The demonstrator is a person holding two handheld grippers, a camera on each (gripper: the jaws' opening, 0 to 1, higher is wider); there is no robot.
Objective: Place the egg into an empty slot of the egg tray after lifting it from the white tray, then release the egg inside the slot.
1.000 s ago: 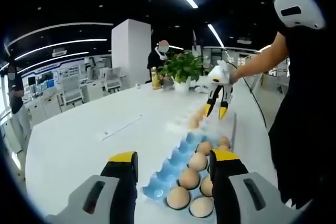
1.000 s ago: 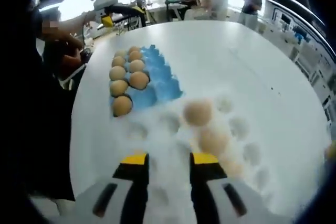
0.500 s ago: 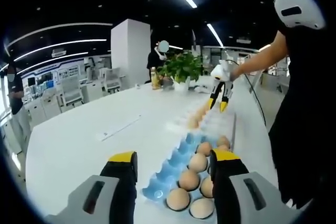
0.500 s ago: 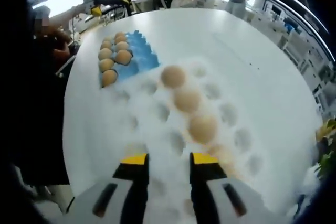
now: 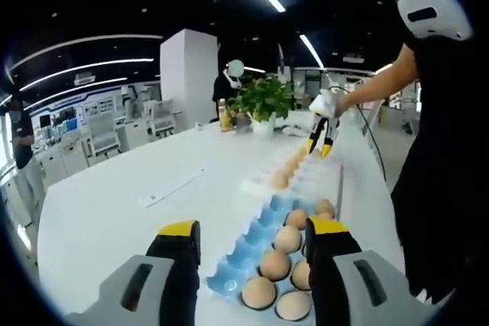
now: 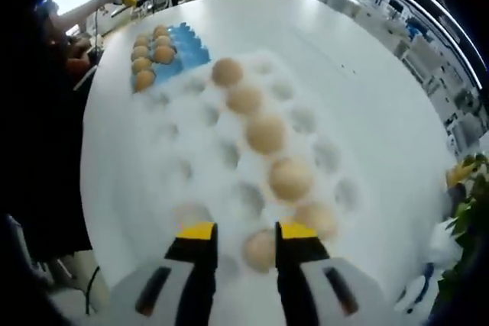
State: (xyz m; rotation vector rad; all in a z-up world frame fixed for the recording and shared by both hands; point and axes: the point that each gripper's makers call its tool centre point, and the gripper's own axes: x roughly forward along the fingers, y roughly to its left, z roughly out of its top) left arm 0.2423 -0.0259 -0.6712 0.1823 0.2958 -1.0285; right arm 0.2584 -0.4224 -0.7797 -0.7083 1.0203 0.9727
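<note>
The right tongs point(image 6: 239, 236) hang above the white tray point(image 6: 172, 154), jaws apart and empty, with one egg point(image 6: 260, 248) showing in the gap between the yellow tips. That looks like the egg being lined up for the pick: the jaws stand wide enough to pass either side of it, and the tool points down along the tray so the tips can close across the egg's middle. Whether the tips touch it yet cannot be told. More eggs run in a row up the tray's cups, from a pale one point(image 6: 290, 179) just beyond the tips toward the tray's far end, so the nearest egg is the natural first choice, being reachable without brushing the others.

Beyond that far end, near the counter point(image 6: 359, 97) edge on the person's side, lies the blue egg tray point(image 6: 189, 49), the two trays end to end. Its eggs fill the cups nearest the person; the blue cups along the other side look bare, and one of those should take the egg.

In the left gripper view the left tongs point(image 5: 249, 236) hover low over the near end of the blue egg tray point(image 5: 252, 238), jaws apart and holding nothing, seemingly parked out of the way while keeping the empty cups in sight. The right tongs point(image 5: 319, 145) show there too, held out by the person's arm above the white tray point(image 5: 306, 177). A potted plant point(image 5: 263, 101) stands toward the counter's far edge.
</note>
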